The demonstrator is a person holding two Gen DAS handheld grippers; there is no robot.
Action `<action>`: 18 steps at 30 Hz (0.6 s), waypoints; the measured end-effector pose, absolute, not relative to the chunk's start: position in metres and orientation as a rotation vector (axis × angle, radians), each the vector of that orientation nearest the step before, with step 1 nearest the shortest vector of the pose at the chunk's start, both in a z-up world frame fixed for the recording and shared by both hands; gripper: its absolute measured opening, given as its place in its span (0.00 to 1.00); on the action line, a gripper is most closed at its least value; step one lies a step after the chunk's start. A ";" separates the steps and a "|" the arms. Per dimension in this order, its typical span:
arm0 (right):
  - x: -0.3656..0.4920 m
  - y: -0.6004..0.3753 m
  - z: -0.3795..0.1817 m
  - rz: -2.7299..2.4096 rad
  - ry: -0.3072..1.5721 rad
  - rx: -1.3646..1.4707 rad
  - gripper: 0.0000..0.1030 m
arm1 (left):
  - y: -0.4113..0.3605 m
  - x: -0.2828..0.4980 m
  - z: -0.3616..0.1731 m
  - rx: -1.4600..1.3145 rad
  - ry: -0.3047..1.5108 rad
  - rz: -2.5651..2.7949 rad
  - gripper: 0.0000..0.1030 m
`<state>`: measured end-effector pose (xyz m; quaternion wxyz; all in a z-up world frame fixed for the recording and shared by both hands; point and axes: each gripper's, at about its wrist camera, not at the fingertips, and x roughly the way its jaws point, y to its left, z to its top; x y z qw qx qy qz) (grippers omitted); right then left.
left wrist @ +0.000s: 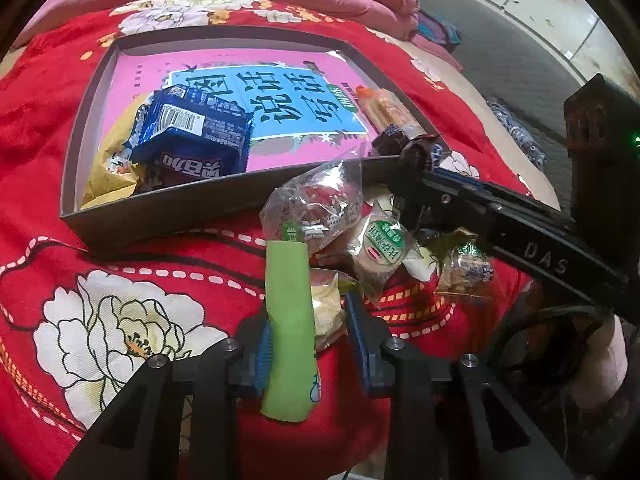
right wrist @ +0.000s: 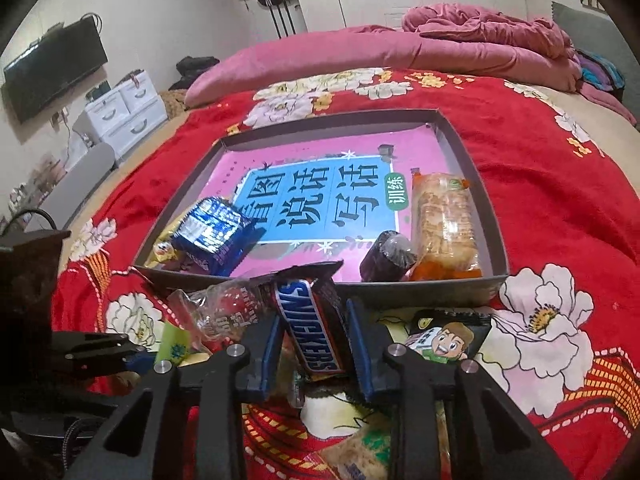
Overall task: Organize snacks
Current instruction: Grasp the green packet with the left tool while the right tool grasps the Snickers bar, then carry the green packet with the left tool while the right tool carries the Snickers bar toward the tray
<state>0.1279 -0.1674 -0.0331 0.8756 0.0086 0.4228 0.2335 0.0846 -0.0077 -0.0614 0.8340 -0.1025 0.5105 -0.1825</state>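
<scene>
The snacks sit in 2 places on a red flowery blanket [right wrist: 540, 184] on a bed: some lie in a flat gray box [right wrist: 476, 184], and a small pile waits just in front of the box's near wall.

The right gripper [right wrist: 312, 340] has a Snickers bar [right wrist: 310, 324] between its blue pads [right wrist: 269, 350]. The bar is tilted, with its top end poking up near the box wall. The jaws are close together and pinch the bar on both sides.

The left gripper [left wrist: 308, 344] has a green packet [left wrist: 289, 328] between its jaws. The packet lies against the left pad, but there is a gap beside the right pad [left wrist: 356, 334], so the jaws are not pinching it. A pale wrapped snack [left wrist: 326, 306] sits in that gap.

In the pile, just past the green packet, are a clear bag with red print [left wrist: 316, 208], a round wrapped cake with a green label [left wrist: 380, 246] and a smaller clear packet [left wrist: 466, 266]. In the right camera, a dark packet with a cartoon boy [right wrist: 444, 338] lies to the right of the Snickers bar.

Inside the box, a blue cookie pack [right wrist: 212, 236] rests on a yellow bag [left wrist: 108, 160] in the near left corner. A long pack of crackers [right wrist: 444, 224] and a small dark wrapped snack [right wrist: 386, 256] lie at the near right side. A pink book with a blue label [right wrist: 320, 200] covers the bottom of the box.

A pink quilt [right wrist: 400, 48] is bunched at the far side of the bed.
</scene>
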 end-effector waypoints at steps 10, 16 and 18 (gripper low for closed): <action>0.122 -0.179 -0.019 0.474 0.848 0.057 0.29 | 0.003 0.077 -0.055 -0.241 1.068 -0.378 0.31; 0.120 -0.182 -0.014 0.468 0.832 0.071 0.29 | 0.020 0.071 -0.049 -0.289 1.059 -0.372 0.31; 0.120 -0.182 -0.012 0.469 0.829 0.072 0.29 | 0.027 0.070 -0.050 -0.311 1.067 -0.364 0.31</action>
